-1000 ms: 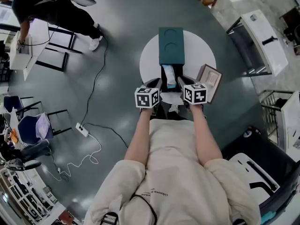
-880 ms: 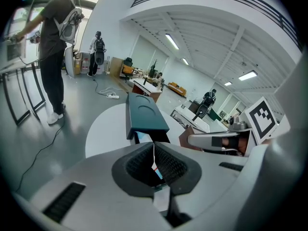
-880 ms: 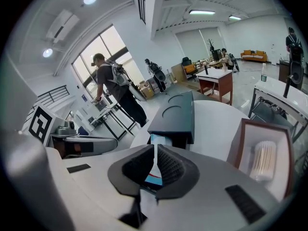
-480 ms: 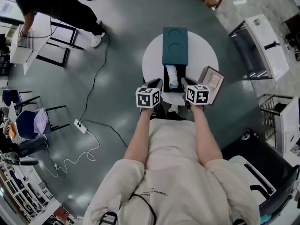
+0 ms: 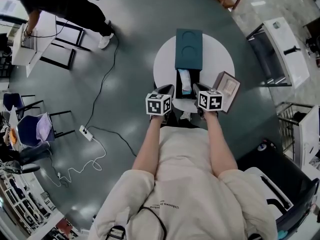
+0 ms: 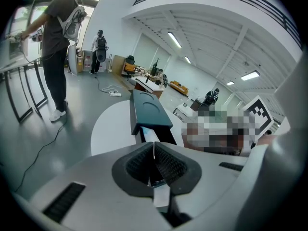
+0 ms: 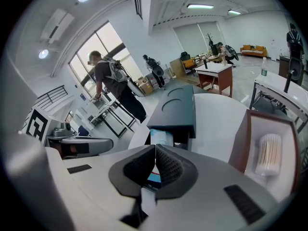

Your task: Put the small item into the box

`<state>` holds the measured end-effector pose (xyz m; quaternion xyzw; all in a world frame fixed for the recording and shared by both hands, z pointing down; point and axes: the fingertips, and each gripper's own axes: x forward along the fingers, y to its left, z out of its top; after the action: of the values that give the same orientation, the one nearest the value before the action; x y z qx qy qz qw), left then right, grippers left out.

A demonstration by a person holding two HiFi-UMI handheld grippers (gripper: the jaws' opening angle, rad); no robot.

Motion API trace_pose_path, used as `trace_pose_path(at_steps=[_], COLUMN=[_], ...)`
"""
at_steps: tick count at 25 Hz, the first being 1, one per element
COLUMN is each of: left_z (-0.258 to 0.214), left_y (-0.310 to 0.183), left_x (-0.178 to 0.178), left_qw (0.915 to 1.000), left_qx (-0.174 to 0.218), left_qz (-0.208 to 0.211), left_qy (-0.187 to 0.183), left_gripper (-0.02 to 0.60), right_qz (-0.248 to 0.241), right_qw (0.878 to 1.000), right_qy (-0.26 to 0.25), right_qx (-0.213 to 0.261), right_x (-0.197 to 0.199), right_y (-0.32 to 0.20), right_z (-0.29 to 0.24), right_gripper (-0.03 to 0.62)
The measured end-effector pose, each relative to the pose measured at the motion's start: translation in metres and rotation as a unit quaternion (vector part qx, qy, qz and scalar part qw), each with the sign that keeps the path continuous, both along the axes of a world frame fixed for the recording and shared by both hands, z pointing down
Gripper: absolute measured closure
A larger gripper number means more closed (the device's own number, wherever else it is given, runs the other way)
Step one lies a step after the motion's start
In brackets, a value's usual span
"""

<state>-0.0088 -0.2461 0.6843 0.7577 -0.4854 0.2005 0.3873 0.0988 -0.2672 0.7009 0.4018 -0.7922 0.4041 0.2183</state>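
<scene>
Left gripper [image 5: 165,89] and right gripper [image 5: 198,88] both closed, empty, flanking open box [image 5: 188,49]; packet [image 5: 184,80] inside.

The box [image 5: 188,49] is lying along the middle of the round desk [image 5: 162,66], reaching from the far edge toward the person, and the small item [image 5: 184,80] is lying in its tray [image 5: 177,85] at the near end. The left gripper [image 5: 165,89] is hovering just beside the tray's near left corner and the right gripper [image 5: 197,87] by its near right corner, with an open case [image 5: 227,90] sitting just right of that, at the desk's near right edge. On the floor left of the desk a power strip [image 5: 86,134] is lying.
</scene>
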Motion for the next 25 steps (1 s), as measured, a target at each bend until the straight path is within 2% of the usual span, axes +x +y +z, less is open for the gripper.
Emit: trace_pose_path(at_steps=[9, 15, 25], left_z=[0.000, 0.008, 0.006], left_y=[0.003, 0.012, 0.013], left_x=[-0.003, -0.009, -0.015], left_qw=[1.0000, 0.9993, 0.9987], left_qx=[-0.003, -0.025, -0.025], left_qz=[-0.004, -0.016, -0.021], left_qy=[-0.001, 0.023, 0.039], left_gripper=[0.560, 0.560, 0.560], right_qz=[-0.006, -0.022, -0.032], right_qw=[1.000, 1.000, 0.999], right_qy=[0.003, 0.000, 0.010], right_qx=[-0.002, -0.006, -0.009], right_x=[-0.002, -0.015, -0.020], right_y=[-0.003, -0.001, 0.000], right_z=[0.001, 0.002, 0.005], right_gripper=[0.559, 0.559, 0.559])
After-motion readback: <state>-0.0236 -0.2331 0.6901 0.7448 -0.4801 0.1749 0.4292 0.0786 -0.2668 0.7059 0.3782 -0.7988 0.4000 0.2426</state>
